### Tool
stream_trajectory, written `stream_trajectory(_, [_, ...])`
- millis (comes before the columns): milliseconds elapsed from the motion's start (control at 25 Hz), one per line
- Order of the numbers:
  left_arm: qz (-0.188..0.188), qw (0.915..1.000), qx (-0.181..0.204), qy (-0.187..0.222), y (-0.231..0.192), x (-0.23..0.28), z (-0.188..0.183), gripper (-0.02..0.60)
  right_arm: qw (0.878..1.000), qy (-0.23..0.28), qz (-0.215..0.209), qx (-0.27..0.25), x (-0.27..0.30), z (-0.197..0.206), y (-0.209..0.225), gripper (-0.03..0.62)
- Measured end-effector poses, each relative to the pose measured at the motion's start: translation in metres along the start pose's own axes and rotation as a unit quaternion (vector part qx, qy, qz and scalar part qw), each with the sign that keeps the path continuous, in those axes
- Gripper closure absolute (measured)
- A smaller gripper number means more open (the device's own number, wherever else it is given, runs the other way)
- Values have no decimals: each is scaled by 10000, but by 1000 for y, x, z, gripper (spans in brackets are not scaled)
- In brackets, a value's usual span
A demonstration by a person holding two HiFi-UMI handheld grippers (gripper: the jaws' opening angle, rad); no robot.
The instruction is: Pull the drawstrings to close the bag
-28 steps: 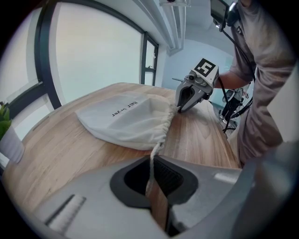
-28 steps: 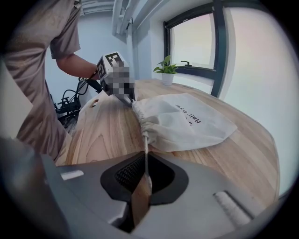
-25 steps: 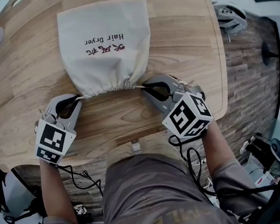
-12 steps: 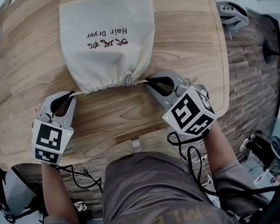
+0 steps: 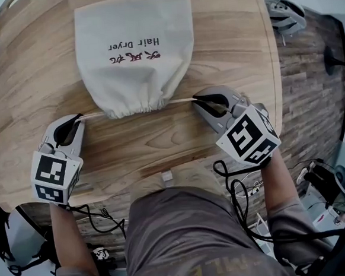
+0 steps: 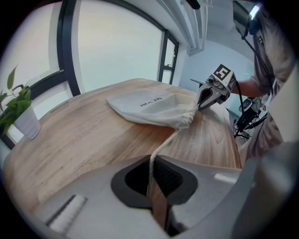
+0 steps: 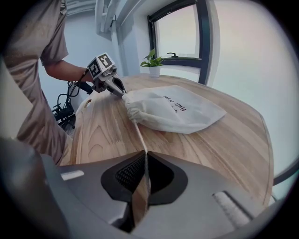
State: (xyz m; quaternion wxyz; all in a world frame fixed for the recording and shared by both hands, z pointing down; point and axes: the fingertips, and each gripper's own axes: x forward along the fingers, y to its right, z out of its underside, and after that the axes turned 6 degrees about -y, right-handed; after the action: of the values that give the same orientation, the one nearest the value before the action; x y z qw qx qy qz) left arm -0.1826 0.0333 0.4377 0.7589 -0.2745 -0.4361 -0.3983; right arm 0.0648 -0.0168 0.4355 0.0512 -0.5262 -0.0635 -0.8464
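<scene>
Lying flat on the far half of the wooden table (image 5: pixel 26 86), the cream bag (image 5: pixel 134 48) is turning its gathered mouth toward the near edge. At the near left, the left gripper (image 5: pixel 75 119) is pinching the left drawstring (image 5: pixel 92 115) between pressed-together jaws. At the near right, the right gripper (image 5: pixel 200 100) is clamping the right drawstring (image 5: pixel 181 100). Both cords are running taut from the puckered mouth.

The right hand-held gripper (image 7: pixel 145 156) pinches the drawstring (image 7: pixel 140 136) leading to the bag (image 7: pixel 177 112).
</scene>
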Motion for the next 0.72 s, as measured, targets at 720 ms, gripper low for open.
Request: stream_trajectory(720, [147,9997,190,-14,16,4,0,463,9998,-40,175,-25,-2,13,2,544])
